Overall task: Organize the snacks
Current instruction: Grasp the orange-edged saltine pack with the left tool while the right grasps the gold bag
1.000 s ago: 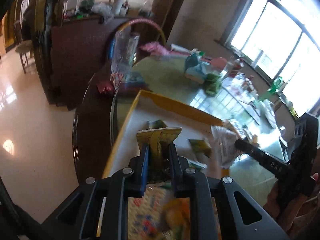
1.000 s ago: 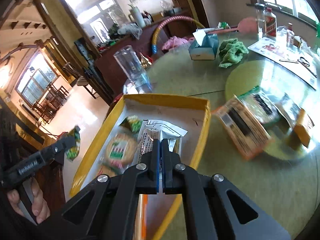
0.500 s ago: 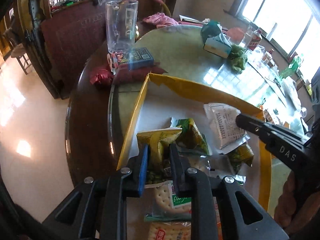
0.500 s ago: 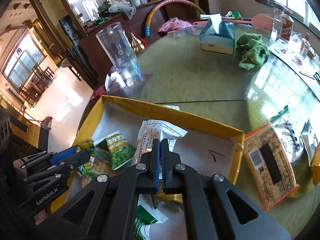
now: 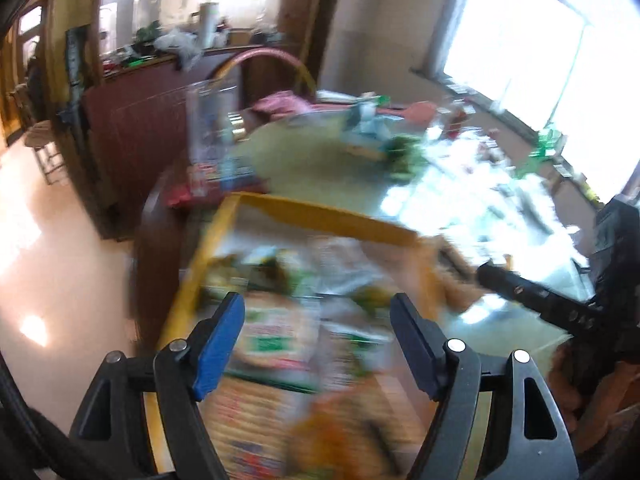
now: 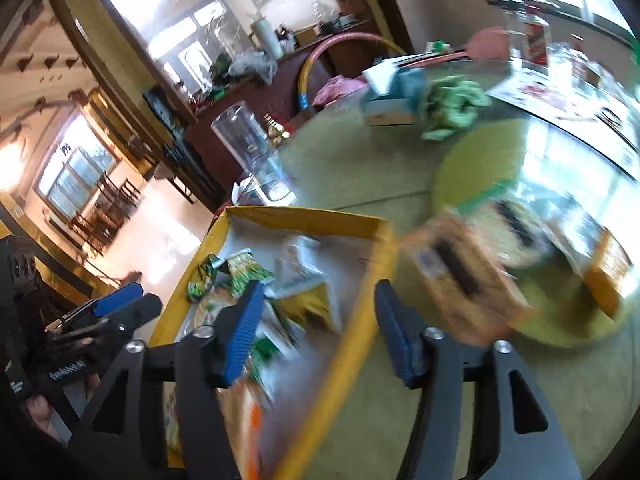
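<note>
While both hover over the yellow box [image 6: 362, 222], left tool [image 5: 316, 330] and right tool [image 6: 318, 326] gape empty.

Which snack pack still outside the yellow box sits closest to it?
The orange pack with the black panel, lying just past the yellow box at its right wall. The other orange pack lies farther right on the table, well clear of the box.

Clear glass [image 6: 250, 148], tissue box [image 6: 394, 94], green cloth [image 6: 454, 106]
</note>
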The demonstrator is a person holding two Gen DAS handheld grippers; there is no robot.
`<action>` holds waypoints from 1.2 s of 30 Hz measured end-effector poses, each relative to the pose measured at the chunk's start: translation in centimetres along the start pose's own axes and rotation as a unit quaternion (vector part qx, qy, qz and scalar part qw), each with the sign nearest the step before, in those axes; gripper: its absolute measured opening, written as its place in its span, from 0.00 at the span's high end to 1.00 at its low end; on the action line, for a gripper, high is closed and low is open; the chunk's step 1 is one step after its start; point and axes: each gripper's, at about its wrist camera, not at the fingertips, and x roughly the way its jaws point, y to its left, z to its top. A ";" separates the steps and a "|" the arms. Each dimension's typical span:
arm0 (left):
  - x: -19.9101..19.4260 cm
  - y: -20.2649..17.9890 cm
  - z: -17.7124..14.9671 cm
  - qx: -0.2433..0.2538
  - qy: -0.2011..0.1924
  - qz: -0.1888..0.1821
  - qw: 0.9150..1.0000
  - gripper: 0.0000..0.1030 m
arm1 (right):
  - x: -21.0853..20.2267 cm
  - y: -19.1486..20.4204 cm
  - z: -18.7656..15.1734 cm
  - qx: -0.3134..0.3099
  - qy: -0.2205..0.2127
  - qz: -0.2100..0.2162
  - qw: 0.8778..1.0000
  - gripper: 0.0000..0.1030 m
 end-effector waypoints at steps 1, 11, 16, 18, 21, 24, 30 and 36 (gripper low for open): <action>-0.1 -1.2 -0.1 -0.001 0.000 -0.017 1.000 0.25 | -1.2 -1.3 -0.2 0.005 -0.005 0.001 1.000 0.34; 5.0 -11.1 -1.3 0.000 0.067 -0.072 0.995 0.24 | -8.5 -16.4 -2.3 0.103 -0.008 -0.071 0.992 0.24; 7.3 -11.9 -1.4 -0.029 0.100 -0.062 0.993 0.24 | -7.2 -22.2 -1.7 0.188 0.010 -0.074 0.979 0.24; 7.1 -11.6 -1.6 -0.034 0.101 -0.060 0.992 0.24 | -6.0 -23.4 -1.1 0.202 0.018 -0.082 0.976 0.24; 7.1 -11.5 -1.6 -0.042 0.101 -0.051 0.993 0.24 | -3.7 -24.5 0.0 0.223 0.035 -0.086 0.970 0.24; 7.6 -11.6 -1.4 -0.043 0.110 -0.051 0.992 0.24 | -2.3 -24.2 1.0 0.230 0.040 -0.110 0.966 0.24; 8.5 -11.7 -1.4 -0.055 0.116 -0.048 0.991 0.24 | -0.9 -23.5 1.9 0.242 0.032 -0.145 0.959 0.24; 8.7 -12.4 -1.5 -0.044 0.117 -0.036 0.991 0.24 | -0.2 -22.4 1.9 0.203 0.034 -0.203 0.957 0.39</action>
